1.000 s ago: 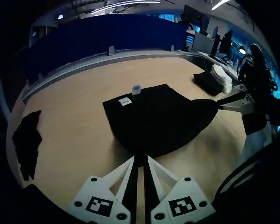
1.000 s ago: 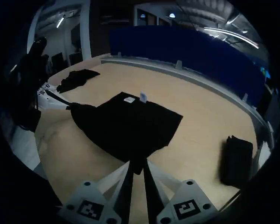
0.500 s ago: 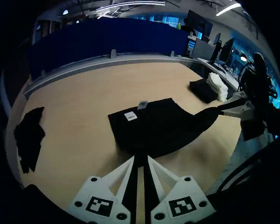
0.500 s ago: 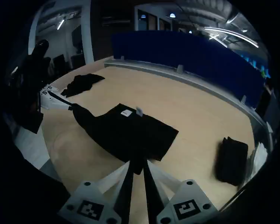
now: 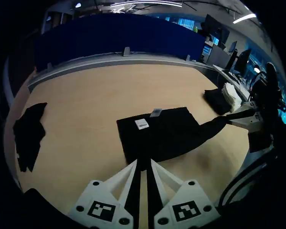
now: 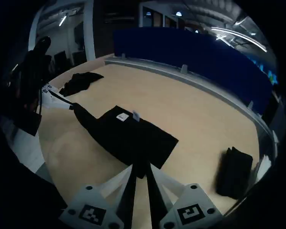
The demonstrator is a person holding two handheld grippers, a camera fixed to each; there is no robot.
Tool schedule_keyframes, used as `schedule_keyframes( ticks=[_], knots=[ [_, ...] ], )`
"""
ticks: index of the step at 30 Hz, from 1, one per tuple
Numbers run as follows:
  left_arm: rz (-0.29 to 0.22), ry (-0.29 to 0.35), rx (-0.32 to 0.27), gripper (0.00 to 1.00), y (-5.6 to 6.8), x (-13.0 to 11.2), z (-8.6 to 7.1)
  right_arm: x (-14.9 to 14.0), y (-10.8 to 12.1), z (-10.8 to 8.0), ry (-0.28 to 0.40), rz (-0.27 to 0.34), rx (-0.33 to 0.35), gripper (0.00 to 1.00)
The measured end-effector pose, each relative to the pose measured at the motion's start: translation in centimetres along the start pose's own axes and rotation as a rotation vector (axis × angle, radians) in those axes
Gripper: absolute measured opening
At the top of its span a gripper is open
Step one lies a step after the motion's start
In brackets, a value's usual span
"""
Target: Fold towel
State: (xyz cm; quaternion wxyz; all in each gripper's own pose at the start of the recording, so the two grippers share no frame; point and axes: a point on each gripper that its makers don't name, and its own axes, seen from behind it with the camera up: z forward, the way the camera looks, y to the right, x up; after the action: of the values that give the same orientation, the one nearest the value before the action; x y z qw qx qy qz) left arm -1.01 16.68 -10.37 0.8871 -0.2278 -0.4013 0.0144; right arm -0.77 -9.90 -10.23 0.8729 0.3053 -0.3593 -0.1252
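no legible txt, towel tag [image 5: 142, 123] too small

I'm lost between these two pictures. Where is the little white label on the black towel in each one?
Left gripper view: white label near the centre, on the black towel.
Right gripper view: the label slightly left of centre, near the towel's far edge.
Shared landmark: the blue partition at the back.

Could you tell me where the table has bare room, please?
The table is bare between the towel and blue divider, and between the towel and crumpled black cloth; crowded near the folded stack and right gripper.
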Motion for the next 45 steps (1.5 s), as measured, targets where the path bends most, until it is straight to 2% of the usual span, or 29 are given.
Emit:
schedule_keyframes(
  ticks=[9,16,26,33,38,45],
  knots=[
    [0.038,-0.022,0.021,0.1,-1.6,1.8,4.3,0.5,3.3,4.2,-0.037,0.008,-0.009,0.18],
    [0.048,-0.066,0.023,0.1,-2.7,1.6,7.7,0.2,5.0,7.2,-0.064,0.039,-0.007,0.18],
    [0.043,-0.101,0.021,0.11,-3.4,0.7,9.8,-0.8,5.6,9.2,-0.09,0.071,-0.01,0.18],
    [0.046,-0.117,0.028,0.15,-3.9,0.3,11.0,-1.2,6.0,10.4,-0.102,0.088,-0.033,0.19],
    [0.045,-0.117,0.046,0.25,-4.4,0.3,11.8,-1.6,6.3,11.3,-0.117,0.093,-0.054,0.27],
    [0.062,-0.112,0.078,0.4,-5.5,0.4,12.3,-1.4,7.1,12.0,-0.11,0.074,-0.11,0.51]
  ],
)
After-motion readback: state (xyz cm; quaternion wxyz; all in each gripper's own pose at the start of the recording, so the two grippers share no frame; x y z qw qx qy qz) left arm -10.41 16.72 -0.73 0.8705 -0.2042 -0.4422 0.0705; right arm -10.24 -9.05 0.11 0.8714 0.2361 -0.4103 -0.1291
